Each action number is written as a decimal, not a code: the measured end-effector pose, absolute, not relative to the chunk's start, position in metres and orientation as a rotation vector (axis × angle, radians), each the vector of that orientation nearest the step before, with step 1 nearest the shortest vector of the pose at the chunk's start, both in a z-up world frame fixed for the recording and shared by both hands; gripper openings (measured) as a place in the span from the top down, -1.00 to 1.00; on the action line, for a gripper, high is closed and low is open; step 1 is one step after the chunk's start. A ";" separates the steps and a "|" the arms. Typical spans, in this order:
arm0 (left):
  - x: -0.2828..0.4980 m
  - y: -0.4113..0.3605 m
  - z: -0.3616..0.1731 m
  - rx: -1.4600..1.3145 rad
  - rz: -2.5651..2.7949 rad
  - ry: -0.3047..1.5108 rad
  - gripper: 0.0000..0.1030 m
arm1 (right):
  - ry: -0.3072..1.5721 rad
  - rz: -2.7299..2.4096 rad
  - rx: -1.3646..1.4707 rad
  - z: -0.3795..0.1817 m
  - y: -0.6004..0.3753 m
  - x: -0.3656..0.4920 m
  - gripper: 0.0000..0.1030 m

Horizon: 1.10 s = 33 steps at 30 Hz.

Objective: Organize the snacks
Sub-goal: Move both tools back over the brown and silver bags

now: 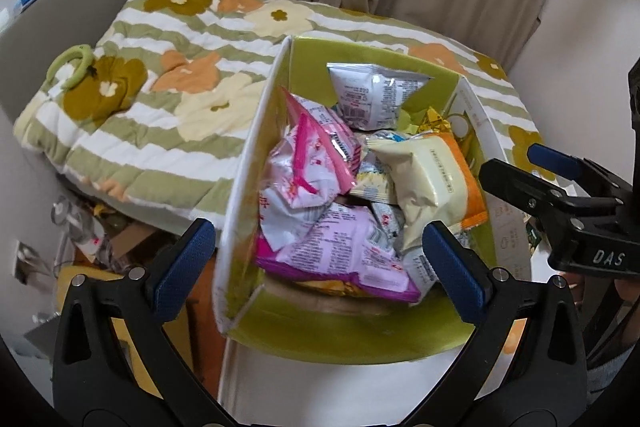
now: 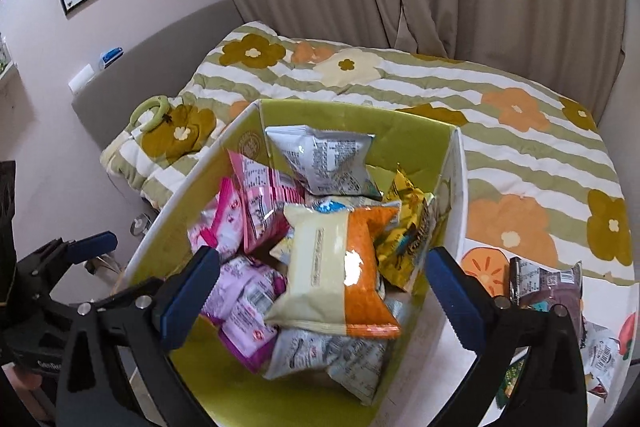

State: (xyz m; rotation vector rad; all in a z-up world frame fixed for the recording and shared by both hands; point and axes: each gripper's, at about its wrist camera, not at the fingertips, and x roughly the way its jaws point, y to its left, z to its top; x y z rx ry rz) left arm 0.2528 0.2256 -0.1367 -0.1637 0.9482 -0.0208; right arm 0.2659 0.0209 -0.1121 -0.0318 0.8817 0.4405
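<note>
**Both grippers wide open over the snack box**

Left gripper (image 1: 316, 255): jaws spread wide, nothing between the pads. Its left finger hangs outside the box's left wall, its right finger over the near right part of the box interior. No contact with any packet visible.

Box (image 2: 456, 187): white outside, green inside, open top, standing on the bed at the near edge of the floral quilt (image 2: 520, 131). Contents, left to right in the right wrist view: pink packet (image 2: 260, 207) leaning at the left wall; lilac packet (image 2: 248, 291) lower, near left; silver packet (image 2: 324, 163) upright against the far wall; cream-and-orange packet (image 2: 340, 271) lying on top of the pile, centre; yellow packet (image 2: 404, 231) wedged at the right wall.

Right gripper (image 2: 324, 291): jaws fully apart, empty. The cream-and-orange packet lies between and beyond the fingers; pads clear of it.

Outside the box, right: dark brown packet (image 2: 548, 283) and further small packets on the bed surface, near right.

Far left on the quilt: green ring (image 2: 154, 113).
</note>
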 end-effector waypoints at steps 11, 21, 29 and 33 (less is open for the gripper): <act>0.229 0.168 -0.110 -0.149 -0.039 0.891 -0.99 | 0.856 0.406 0.006 -0.088 -0.036 0.239 -0.98; 0.216 0.072 -0.093 -0.108 -0.189 0.859 -0.99 | 0.836 0.278 0.072 -0.074 -0.133 0.199 -0.98; 0.221 0.006 -0.087 -0.007 -0.297 0.856 -0.99 | 0.841 0.150 0.150 -0.075 -0.207 0.177 -0.98; 0.235 -0.021 -0.087 0.072 -0.346 0.870 -0.99 | 0.863 0.088 0.196 -0.081 -0.234 0.174 -0.98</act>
